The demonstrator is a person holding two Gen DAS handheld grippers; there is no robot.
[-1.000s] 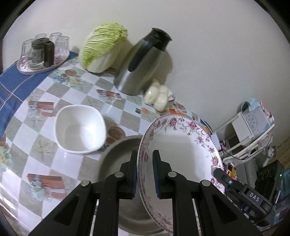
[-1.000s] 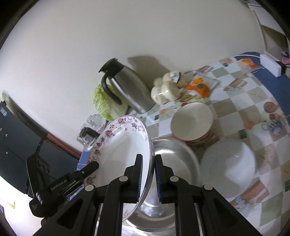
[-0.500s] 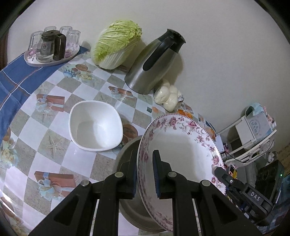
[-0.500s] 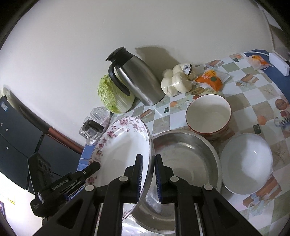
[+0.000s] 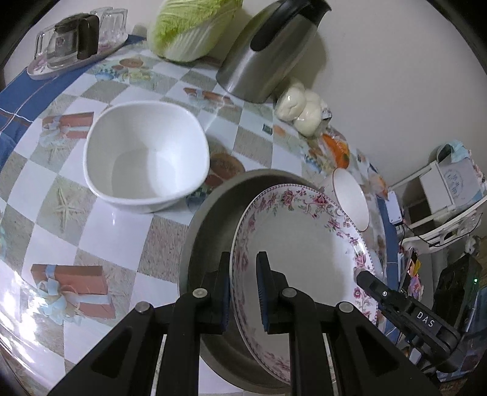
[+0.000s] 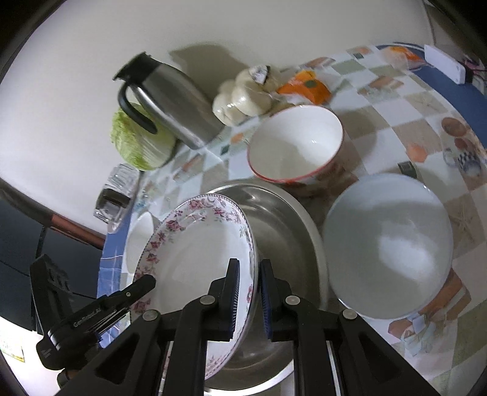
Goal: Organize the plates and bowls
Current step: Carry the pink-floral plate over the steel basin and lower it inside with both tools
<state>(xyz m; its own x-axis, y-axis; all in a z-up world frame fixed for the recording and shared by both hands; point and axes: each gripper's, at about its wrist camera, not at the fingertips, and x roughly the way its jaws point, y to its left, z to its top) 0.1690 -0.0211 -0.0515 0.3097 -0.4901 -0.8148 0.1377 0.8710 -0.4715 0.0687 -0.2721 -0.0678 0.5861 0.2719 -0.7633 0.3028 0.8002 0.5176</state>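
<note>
**potsnpans:** Floral china plate (image 5: 304, 243) is the only thing actually on the go right now. Both grippers have it by opposite edges: the left hand-held gripper (image 5: 242, 291) is pinched narrow on one part of the rim, the right hand-held gripper (image 6: 246, 297) is clamped on the other side. It's tilted and sitting over the steel basin (image 6: 283, 219), lower edge down inside it by the look of it. Can't tell if it's touching the bottom though.

**dishrack_dan:** So how far along would you call that?

**potsnpans:** Early-ish, I reckon. Nothing reads as a finished stack. The square white bowl (image 5: 146, 155) is on its own on the bench, out toward the left edge from the basin. The red-rimmed bowl (image 6: 295, 143) sits just behind the basin toward the wall, and the round white bowl (image 6: 386, 246) is just beside the basin on the right. All three are empty and separate.

**dishrack_dan:** So the plate goes in the basin and then the bowls get nested?

**potsnpans:** That's my guess, not something I can see. Plate isn't let go yet, so that step isn't done, and three bowls are left after it.

**dishrack_dan:** Other clutter in the way?

**potsnpans:** Steel jug (image 5: 268, 51), cabbage (image 5: 191, 27) and a bag of buns (image 6: 243, 94) along the wall edge, tray of glasses (image 5: 73, 39) in the far left corner. All well apart from the basin.
</note>
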